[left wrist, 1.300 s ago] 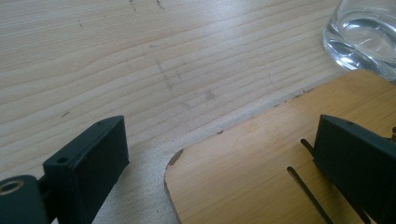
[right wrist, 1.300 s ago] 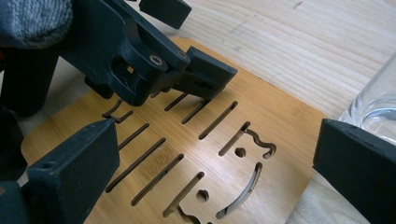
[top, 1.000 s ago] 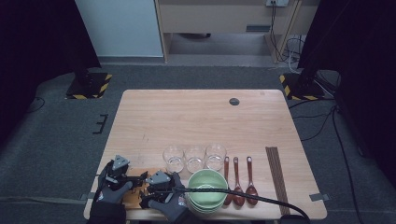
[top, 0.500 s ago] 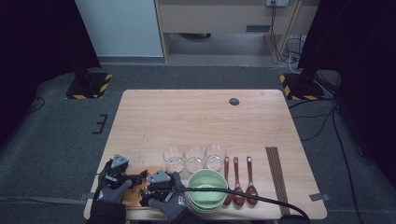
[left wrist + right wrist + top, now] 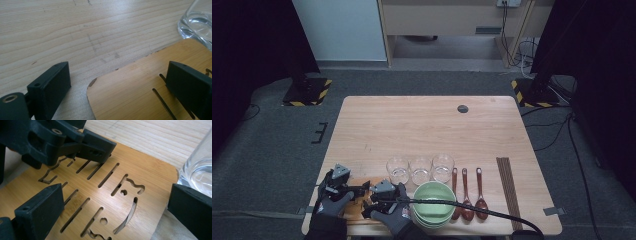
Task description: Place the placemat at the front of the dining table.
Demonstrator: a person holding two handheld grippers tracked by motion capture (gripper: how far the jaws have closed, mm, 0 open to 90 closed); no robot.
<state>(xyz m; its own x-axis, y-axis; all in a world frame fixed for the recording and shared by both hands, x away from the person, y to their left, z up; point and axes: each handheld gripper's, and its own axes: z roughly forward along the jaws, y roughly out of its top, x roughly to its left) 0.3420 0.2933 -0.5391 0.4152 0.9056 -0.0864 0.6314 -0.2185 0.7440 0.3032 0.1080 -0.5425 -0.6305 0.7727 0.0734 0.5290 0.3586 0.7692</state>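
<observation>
A slotted bamboo board lies flat at the table's near left corner. My left gripper reaches over it from the left, and my right gripper hovers over it from the right. In the left gripper view the left gripper is open, with one jaw over the bare table and the other over the board. In the right gripper view the right gripper is open wide above the board and its animal-shaped cut-outs. The left gripper's jaw shows at the top left there.
Three clear glasses stand in a row just beyond the board; the nearest one is close to my right jaw. A stack of green bowls, three dark spoons and chopsticks lie to the right. Both hands wear gloves.
</observation>
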